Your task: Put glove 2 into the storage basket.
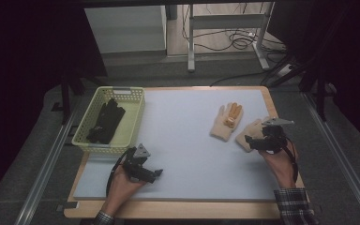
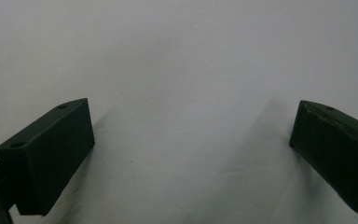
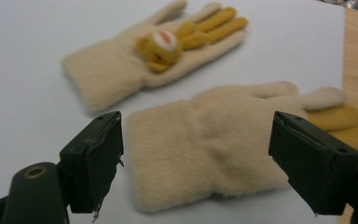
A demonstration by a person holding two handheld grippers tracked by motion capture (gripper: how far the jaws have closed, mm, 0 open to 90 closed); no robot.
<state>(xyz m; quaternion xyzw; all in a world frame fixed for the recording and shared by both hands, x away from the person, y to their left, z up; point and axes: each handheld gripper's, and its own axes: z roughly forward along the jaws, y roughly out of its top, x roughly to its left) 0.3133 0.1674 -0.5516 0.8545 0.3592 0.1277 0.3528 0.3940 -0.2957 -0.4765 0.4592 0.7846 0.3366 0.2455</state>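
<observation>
From the high view we see a pale mat (image 1: 187, 154) on a wooden table (image 1: 168, 210), with two cream gloves near its right edge. The far glove (image 1: 225, 123), with orange fingers, lies flat and apart from our right gripper (image 1: 249, 139), which hovers over the near glove (image 1: 249, 133); from up here we cannot tell whether it touches. Our left gripper (image 1: 155, 174) sits low over the bare mat at the near left, just in front of a yellow basket (image 1: 133, 124) that holds black gloves (image 1: 105, 123).

Along the left gripper view, we find the jaws spread wide with nothing but the pale mat (image 2: 182, 70) between them.

Along the right gripper view, the jaws stand wide on either side of the near glove (image 3: 214, 149), whose cuff end lies between them without being pinched. The far glove (image 3: 121, 65) lies beyond it, a small orange bear face (image 3: 161, 46) on it.
</observation>
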